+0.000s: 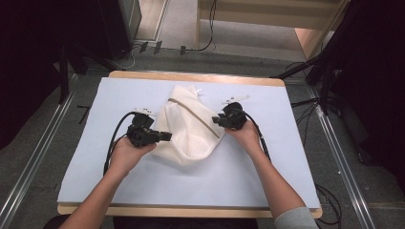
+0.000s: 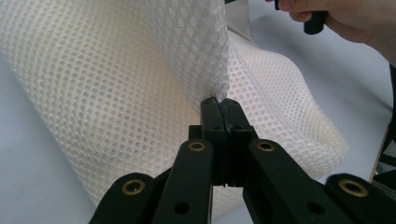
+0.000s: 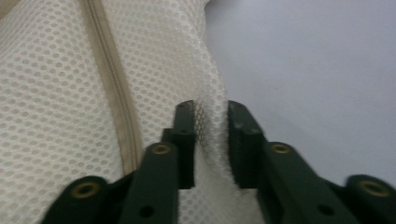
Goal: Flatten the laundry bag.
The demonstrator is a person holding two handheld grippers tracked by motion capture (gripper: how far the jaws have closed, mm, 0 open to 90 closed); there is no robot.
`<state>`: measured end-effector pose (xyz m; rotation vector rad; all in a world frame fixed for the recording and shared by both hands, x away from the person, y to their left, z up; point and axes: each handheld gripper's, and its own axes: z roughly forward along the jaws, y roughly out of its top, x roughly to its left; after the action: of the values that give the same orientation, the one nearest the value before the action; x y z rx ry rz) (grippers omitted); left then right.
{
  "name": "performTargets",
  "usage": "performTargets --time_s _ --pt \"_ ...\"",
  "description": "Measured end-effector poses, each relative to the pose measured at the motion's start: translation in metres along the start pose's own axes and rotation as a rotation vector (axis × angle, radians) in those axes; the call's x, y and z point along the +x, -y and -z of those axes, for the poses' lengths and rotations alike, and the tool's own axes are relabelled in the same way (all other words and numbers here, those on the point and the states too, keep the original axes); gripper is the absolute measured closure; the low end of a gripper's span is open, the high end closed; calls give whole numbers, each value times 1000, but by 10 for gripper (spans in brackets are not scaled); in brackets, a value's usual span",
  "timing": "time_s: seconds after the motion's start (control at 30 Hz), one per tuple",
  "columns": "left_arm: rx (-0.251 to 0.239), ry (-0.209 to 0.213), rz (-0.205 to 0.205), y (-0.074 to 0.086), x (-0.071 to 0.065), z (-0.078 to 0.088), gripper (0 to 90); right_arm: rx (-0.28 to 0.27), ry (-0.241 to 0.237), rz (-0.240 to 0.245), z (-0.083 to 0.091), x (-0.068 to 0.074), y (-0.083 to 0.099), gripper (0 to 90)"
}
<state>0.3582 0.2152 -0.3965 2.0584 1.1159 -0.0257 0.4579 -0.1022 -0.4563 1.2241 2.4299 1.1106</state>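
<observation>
Left gripper view: left gripper (image 2: 218,103) jaws pinch mesh bag (image 2: 116,93).

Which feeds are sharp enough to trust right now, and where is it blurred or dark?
Left gripper view: crisp on the mesh bag, even light. Right gripper view: soft, its jaws smeared, the zip blurry. High view: table evenly lit, no glare, surroundings dark.
</observation>
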Motion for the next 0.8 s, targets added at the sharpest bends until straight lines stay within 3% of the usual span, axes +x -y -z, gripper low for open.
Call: performTargets --time_s 0.03,0.07,0.23,0.37,0.47,0.63,0.77,0.8 --pt "0 0 0 0 0 0 900 0 0 0 0 0 0 811" --pt "-14 -3 13 2 4 5 900 9 3 8 5 2 -2 868" --pt "-48 -16 43 7 15 21 900 -5 -13 -30 24 -2 -2 877" --pt "-73 -35 78 15 26 36 900 -2 4 6 43 2 3 877" --pt "-83 -42 89 19 31 43 900 -17 6 -3 53 3 5 877" --pt "-100 -46 134 34 42 58 900 11 2 -7 71 0 27 877" --pt "-87 -37 142 43 43 60 900 15 -4 -24 83 -2 42 877" --pt "-64 -24 140 49 42 58 900 17 -5 -24 90 -3 51 877"
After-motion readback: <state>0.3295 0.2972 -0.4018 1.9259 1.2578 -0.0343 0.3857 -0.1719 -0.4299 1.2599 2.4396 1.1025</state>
